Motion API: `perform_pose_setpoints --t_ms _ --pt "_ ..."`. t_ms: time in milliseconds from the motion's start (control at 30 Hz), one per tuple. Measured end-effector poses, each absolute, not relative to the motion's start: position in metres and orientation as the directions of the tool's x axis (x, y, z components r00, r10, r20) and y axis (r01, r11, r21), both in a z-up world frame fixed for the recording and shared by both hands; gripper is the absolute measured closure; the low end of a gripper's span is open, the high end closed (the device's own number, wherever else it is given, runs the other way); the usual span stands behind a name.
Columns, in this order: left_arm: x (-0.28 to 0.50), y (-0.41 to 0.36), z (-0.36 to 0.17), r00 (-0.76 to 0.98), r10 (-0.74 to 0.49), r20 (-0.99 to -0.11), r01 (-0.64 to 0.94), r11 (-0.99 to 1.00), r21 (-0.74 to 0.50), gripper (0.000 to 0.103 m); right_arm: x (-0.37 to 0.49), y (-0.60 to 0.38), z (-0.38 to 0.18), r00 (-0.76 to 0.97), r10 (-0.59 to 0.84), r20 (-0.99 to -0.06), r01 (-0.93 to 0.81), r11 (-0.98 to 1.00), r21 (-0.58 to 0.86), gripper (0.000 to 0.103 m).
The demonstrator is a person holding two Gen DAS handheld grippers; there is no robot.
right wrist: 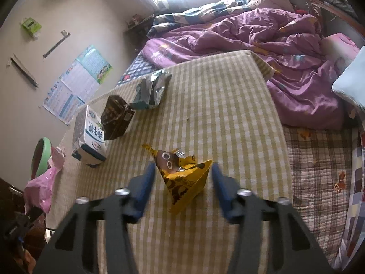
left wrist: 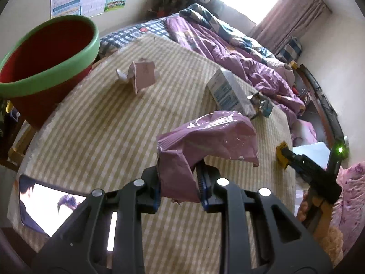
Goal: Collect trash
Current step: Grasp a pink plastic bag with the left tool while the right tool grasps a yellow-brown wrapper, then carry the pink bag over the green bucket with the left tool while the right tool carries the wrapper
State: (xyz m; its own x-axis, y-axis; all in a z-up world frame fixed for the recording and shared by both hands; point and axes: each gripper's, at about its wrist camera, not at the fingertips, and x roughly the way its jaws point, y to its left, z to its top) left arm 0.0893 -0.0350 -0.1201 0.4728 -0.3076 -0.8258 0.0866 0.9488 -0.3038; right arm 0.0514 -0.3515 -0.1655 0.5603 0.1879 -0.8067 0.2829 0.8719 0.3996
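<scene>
In the left view, the left gripper (left wrist: 180, 186) pinches a pink bag (left wrist: 206, 137) tight, up above the table (left wrist: 95, 125), and it should carry the bag over the red bin (left wrist: 48, 64) before letting go. In the right view, the right gripper (right wrist: 182, 178) is spread wide around a yellow wrapper (right wrist: 184, 182) lying on the table. It should squeeze the wrapper's middle so it won't slip.

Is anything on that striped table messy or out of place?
Yes. Litter is scattered on the table: a torn yellow wrapper between the right hand-held gripper fingers, a milk carton on its side, and crumpled foil. The left hand-held gripper holds a crumpled pink bag.
</scene>
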Motion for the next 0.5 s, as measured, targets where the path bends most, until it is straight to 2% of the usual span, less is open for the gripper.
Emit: perform_pose_setpoints --t_ms 100,500 --pt "0.087 -0.026 -0.118 0.484 -0.303 -0.821 0.076 0.949 -0.305 0.078 0.048 -0.347 -0.161 0.572 0.176 -0.801 0.292 0.869 0.399 0.071" --pt "0.086 0.014 -0.097 0.57 -0.26 -0.78 0.036 0.956 -0.292 0.078 0.043 -0.294 -0.096 0.677 0.221 -0.702 0.16 0.887 0.434 0.071"
